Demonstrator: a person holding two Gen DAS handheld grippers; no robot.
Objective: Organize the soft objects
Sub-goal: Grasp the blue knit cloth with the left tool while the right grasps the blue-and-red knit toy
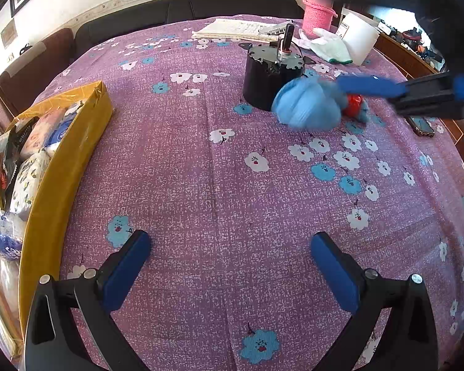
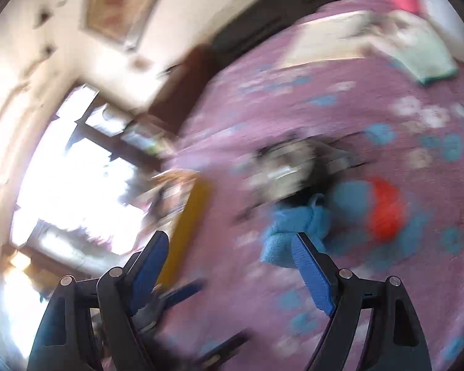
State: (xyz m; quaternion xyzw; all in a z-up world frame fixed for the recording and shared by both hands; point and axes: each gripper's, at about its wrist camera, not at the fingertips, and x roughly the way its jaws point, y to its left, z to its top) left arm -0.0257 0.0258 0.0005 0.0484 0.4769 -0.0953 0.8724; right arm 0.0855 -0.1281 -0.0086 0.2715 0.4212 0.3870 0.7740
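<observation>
Blue soft toy point(image 1: 306, 105), with a red part point(image 1: 353, 105) at its right end: lies on the bench point(image 1: 219, 185), far right of centre, touching the near side of a black cylinder point(image 1: 270, 74) with a metal top. Smeared by motion in both views, so its exact form is unclear.

Right tongs point(image 2: 232, 266): spread wide, nothing between the pads. In the left wrist view one blue finger point(image 1: 371, 86) reaches in from the right, over or against the toy; contact cannot be told. The right wrist view is heavily blurred.

Left tongs point(image 1: 232, 266): open and empty, hovering over bare purple floral cloth at the near middle, well apart from the toy.

Yellow box point(image 1: 74, 154), left edge of the bench: already holds several soft packs, tissue packets by the look of them. Judged progress: part done; the blue toy is not yet boxed. A white glove point(image 1: 328, 44) at the far right, by the pink knitted bottle cover point(image 1: 318, 18), may also be left.

Writing: print on the packs and on the white tub point(image 1: 358, 37) is too small to read. No brand legible.
</observation>
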